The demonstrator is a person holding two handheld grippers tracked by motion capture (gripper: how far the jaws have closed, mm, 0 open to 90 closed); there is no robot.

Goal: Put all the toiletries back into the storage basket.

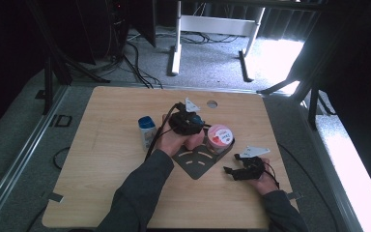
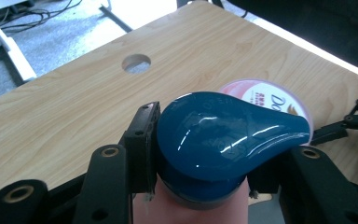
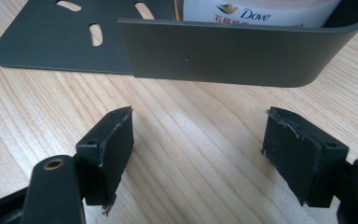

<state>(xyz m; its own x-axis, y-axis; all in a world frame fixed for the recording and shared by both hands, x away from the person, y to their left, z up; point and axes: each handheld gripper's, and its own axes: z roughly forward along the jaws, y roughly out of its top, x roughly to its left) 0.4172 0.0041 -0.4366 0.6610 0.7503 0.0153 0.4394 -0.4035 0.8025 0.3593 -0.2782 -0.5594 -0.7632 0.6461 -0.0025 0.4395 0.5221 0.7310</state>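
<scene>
The left gripper [image 2: 200,154] clamps a pink bottle with a dark blue cap [image 2: 223,135]. The jaws press on opposite sides of the cap, and the bottle's pink body shows directly below them at the bottom edge of the left gripper view. In the high view this gripper [image 1: 189,126] sits over the near-centre of the wooden table [image 1: 106,193], with the person's left hand [image 1: 171,141] wrapped around it.

Just beyond the held cap, touching it or close behind it (contact cannot be confirmed), stands a pink-lidded Dove jar [image 2: 270,95]. The jar [image 1: 220,137] rests inside a dark grey slotted tray [image 1: 198,162], against the tray's raised curved wall.

The right gripper [image 3: 198,154] is released: its two jaws stand wide apart with bare table between them and grip nothing. Directly ahead of its jaws lies the tray wall [image 3: 223,51], near but not touching, and the jar [image 3: 261,11] shows above that wall. In the high view the right gripper [image 1: 239,170] rests low over the table, just beside the tray's right corner.

To the left of the left gripper, a small white bottle with a blue cap [image 1: 147,130] stands upright on the table, beside the hand
</scene>
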